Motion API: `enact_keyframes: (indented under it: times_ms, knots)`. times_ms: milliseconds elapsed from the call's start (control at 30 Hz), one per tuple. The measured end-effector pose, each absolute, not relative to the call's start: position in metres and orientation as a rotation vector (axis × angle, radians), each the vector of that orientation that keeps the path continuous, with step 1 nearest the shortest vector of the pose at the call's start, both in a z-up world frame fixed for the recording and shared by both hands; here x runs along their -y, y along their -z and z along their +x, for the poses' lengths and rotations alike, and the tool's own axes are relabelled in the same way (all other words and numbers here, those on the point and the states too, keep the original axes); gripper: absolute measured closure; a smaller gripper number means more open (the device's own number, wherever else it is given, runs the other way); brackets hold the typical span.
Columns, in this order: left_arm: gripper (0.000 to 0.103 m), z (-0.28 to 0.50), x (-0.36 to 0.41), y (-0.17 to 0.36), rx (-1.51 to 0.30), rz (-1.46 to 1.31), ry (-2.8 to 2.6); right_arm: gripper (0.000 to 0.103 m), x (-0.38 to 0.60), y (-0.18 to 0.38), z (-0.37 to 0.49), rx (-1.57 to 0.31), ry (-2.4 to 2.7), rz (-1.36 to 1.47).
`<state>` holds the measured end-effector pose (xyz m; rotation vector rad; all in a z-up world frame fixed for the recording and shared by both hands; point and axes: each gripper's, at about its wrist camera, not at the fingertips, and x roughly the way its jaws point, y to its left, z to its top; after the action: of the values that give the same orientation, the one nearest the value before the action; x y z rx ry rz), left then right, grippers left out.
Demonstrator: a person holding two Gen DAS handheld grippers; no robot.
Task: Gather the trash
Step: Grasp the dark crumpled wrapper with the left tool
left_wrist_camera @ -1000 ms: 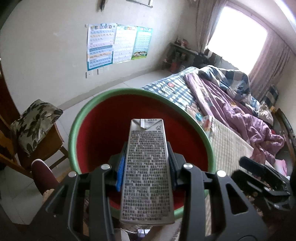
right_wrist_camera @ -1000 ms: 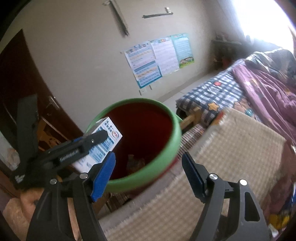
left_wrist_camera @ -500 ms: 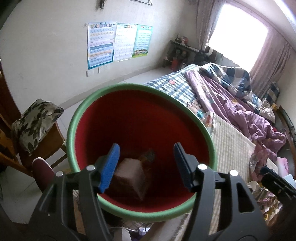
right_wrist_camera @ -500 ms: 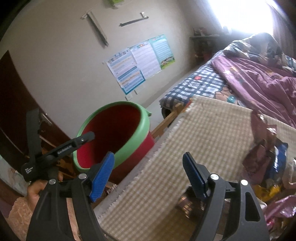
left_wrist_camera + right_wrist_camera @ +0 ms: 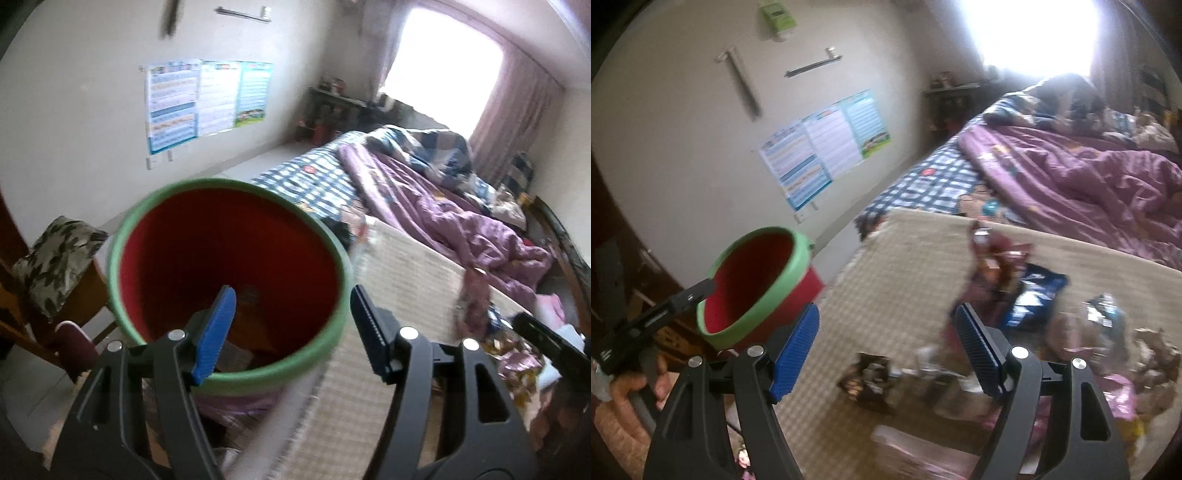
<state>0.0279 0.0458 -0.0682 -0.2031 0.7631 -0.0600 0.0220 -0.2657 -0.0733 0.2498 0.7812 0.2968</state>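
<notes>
A red bin (image 5: 229, 182) with a green rim stands beside the bed. At its bottom lies dropped trash (image 5: 236, 356), blurred and partly hidden by my blue pad. My left gripper (image 5: 291, 328) hangs over the bin's near rim; its jaws are opening and nothing is between them. My right gripper (image 5: 888, 347) is open and empty above a checked mat (image 5: 905, 266). Wrappers lie on the mat: a dark one (image 5: 868, 380) just ahead, a blue packet (image 5: 1034, 299) and a maroon one (image 5: 993, 258). The bin (image 5: 798, 254) shows at the left in the right wrist view.
A purple quilt (image 5: 1108, 177) covers the bed beyond the mat. A wooden chair with a patterned cushion (image 5: 59, 258) stands left of the bin. A hand (image 5: 628, 387) holds the left gripper (image 5: 653, 321) at the left edge. More wrappers, one pink (image 5: 1119, 398), lie at the right.
The left gripper let go of the grey carton, which dropped into the bin, and the jaws spread. The right gripper swung right, from the bin to over the wrappers on the mat.
</notes>
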Motion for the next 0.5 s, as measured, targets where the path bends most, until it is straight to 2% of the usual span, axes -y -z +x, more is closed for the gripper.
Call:
enact_keyframes:
  times_ms: [233,500]
  knots:
    - [0.04,0.021,0.011,0.079,-0.832,-0.177,0.21,0.028,0.311,0.08,0.006,-0.775,-0.18,0.269]
    - [0.039,0.031,0.067,0.122,-0.976,-0.125,0.349,0.028,0.345,0.1,-0.022,-0.807,-0.099,0.307]
